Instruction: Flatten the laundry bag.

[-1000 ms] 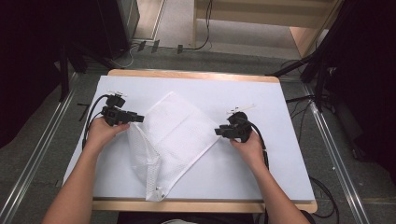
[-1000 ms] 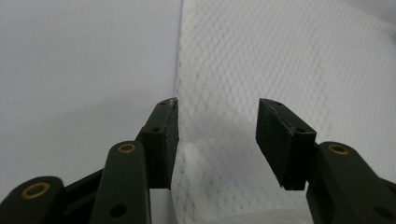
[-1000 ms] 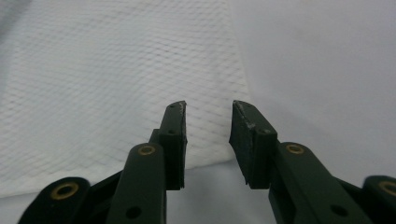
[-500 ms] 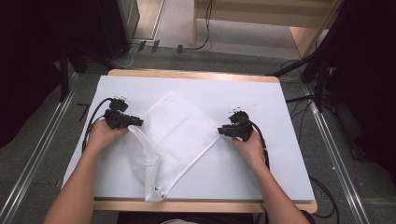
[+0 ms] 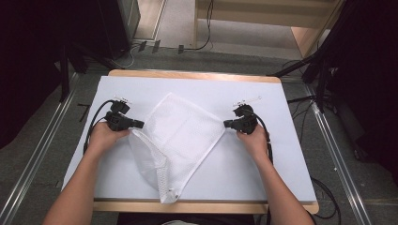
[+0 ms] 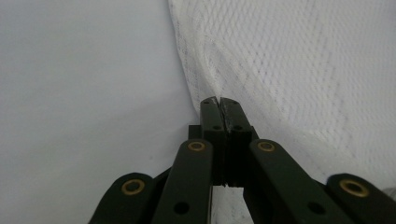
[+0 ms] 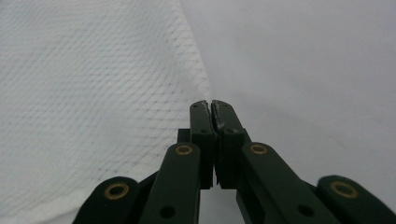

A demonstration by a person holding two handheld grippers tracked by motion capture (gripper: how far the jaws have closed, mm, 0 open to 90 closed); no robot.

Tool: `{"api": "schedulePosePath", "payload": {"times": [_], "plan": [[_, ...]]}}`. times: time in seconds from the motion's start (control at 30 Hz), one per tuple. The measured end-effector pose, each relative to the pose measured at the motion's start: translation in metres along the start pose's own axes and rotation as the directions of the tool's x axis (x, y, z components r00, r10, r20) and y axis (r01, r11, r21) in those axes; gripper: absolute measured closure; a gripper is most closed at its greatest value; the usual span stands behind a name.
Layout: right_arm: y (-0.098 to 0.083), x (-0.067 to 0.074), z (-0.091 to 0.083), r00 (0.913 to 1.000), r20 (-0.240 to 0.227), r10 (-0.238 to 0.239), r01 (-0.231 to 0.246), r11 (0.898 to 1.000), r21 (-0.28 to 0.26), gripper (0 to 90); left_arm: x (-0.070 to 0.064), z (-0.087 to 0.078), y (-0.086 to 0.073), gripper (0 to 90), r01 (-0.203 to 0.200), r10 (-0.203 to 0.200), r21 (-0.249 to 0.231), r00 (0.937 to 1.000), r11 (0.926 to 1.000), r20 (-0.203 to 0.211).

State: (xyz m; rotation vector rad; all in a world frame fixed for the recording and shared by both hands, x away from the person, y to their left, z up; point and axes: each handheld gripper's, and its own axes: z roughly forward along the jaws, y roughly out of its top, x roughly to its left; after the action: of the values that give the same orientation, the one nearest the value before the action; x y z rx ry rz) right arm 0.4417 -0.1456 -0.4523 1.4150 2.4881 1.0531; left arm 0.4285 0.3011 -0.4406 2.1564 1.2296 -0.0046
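Pinching the left corner of the white mesh bag (image 5: 180, 136), the left gripper (image 5: 139, 125) is seen with its jaws pressed together on the bag's edge; they have just been closing, having stood wider a second ago. The right gripper (image 5: 226, 124) has likewise just been closing and is clamped at the bag's right corner. The bag itself is spread flat on the white table (image 5: 263, 159), its place unchanged since earlier.

Lab-like recording space, white-topped table (image 5: 281, 93), floor cables (image 5: 206, 44), metal rails (image 5: 33, 168)
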Motion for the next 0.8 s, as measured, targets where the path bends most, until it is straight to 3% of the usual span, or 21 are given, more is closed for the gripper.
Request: {"api": "schedulePosePath", "payload": {"times": [0.3, 0.57, 0.63, 0.73, 0.8], "plan": [[0.021, -0.027, 0.006, 0.9995, 0.017, 0.026, -0.025, 0.999, -0.028, 89.7, -0.017, 0.004, -0.003, 90.0, -0.006, 0.007, -0.02, 0.9998, 0.9998, 0.02], [0.036, -0.033, 0.019, 0.9978, 0.064, 0.017, -0.014, 0.999, -0.045, 89.6, -0.026, 0.007, -0.014, 90.0, 0.017, -0.017, -0.008, 0.9985, 0.9998, 0.051], [0.037, -0.033, 0.023, 0.9972, 0.072, 0.018, -0.014, 0.999, -0.05, 89.3, -0.027, 0.007, -0.017, 89.7, 0.021, -0.021, -0.006, 0.9989, 0.9998, 0.041], [0.037, -0.031, 0.025, 0.9978, 0.065, 0.012, -0.009, 0.998, -0.054, 83.0, -0.025, 0.003, -0.018, 81.3, 0.033, -0.033, -0.008, 0.999, 0.9994, 0.031], [0.038, -0.027, 0.021, 0.9982, 0.059, 0.008, -0.004, 0.998, -0.066, 78.4, -0.026, -0.003, -0.018, 70.8, 0.034, -0.034, -0.013, 0.9992, 0.9993, 0.022]]}}
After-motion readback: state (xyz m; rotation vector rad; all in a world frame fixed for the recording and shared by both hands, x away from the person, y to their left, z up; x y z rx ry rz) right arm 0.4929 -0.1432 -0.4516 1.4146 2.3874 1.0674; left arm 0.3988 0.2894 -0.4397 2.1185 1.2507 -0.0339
